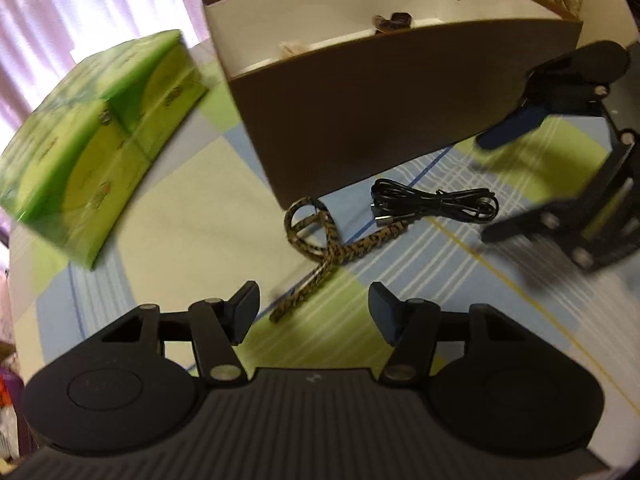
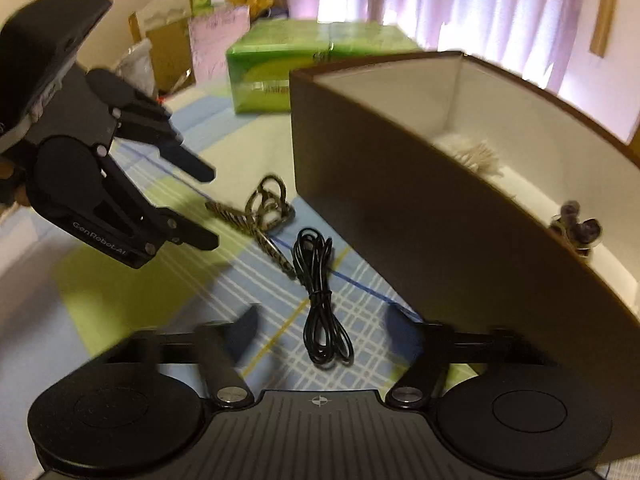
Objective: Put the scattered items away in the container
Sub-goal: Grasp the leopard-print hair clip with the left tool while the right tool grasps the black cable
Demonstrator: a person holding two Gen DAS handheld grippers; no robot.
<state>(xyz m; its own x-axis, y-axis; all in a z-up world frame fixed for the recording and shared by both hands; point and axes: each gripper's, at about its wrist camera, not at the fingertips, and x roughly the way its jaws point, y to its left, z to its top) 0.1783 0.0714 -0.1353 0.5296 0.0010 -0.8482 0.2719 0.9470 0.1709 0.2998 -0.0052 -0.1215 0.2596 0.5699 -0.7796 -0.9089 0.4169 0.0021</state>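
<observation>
A brown box with a white inside [image 1: 360, 120] [image 2: 420, 220] stands on the checked cloth and holds a few small items. In front of it lie a leopard-print cord [image 1: 320, 248] [image 2: 264, 216] and a bundled black cable [image 1: 440, 204] [image 2: 320, 304]. My left gripper [image 1: 314, 316] [image 2: 208, 208] is open and empty, with the near end of the print cord between its fingertips. My right gripper [image 2: 320, 332] [image 1: 484, 188] is open and empty, its fingers on either side of the black cable's near end.
A green wrapped pack of tissue boxes [image 1: 92, 148] [image 2: 304, 68] sits to the left of the brown box. Cardboard boxes and bags [image 2: 168, 44] stand beyond the cloth's far edge. Pink curtains [image 2: 480, 4] hang behind.
</observation>
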